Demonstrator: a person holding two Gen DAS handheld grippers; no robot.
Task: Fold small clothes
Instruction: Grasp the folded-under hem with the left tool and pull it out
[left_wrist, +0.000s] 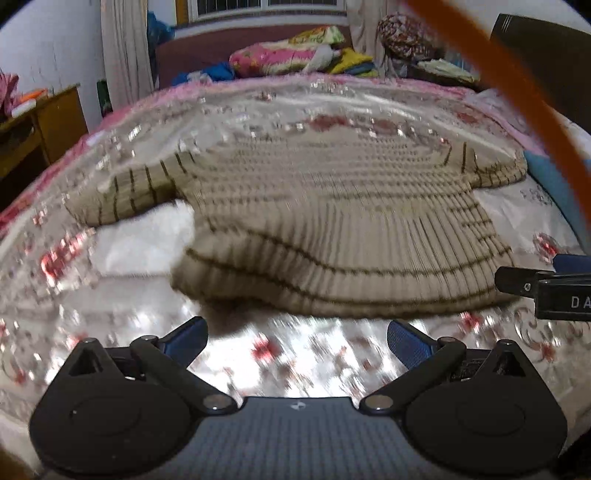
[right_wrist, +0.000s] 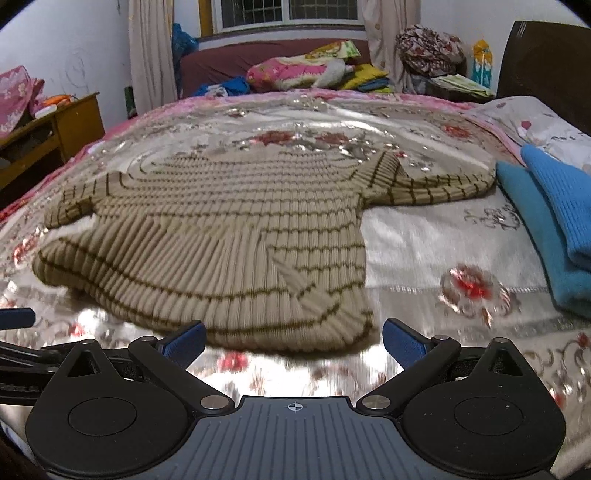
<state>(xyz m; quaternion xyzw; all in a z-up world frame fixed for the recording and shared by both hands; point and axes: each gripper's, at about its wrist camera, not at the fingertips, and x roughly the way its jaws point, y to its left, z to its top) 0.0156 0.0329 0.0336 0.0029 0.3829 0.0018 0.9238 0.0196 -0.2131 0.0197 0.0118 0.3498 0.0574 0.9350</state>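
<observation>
A shiny floral bedspread (right_wrist: 406, 236) covers the bed, and the beige striped sweater (right_wrist: 221, 236) is spread flat across its middle, hem nearest, sleeves out to left and right. A folded blue garment (right_wrist: 546, 229) lies at the right, just beside one sleeve. Both grippers are held just short of the hem: the left gripper (left_wrist: 297, 341) and the right gripper (right_wrist: 293, 341), each with jaws spread wide and nothing gripped. On so slick a cover, the whole sweater could be dragged rather than folded; the bunched hem could be pinched in one layer only.

Sweater (right_wrist: 207, 236) flat on bedspread (right_wrist: 424, 236), folded clothes (right_wrist: 546, 221) to its right.
</observation>
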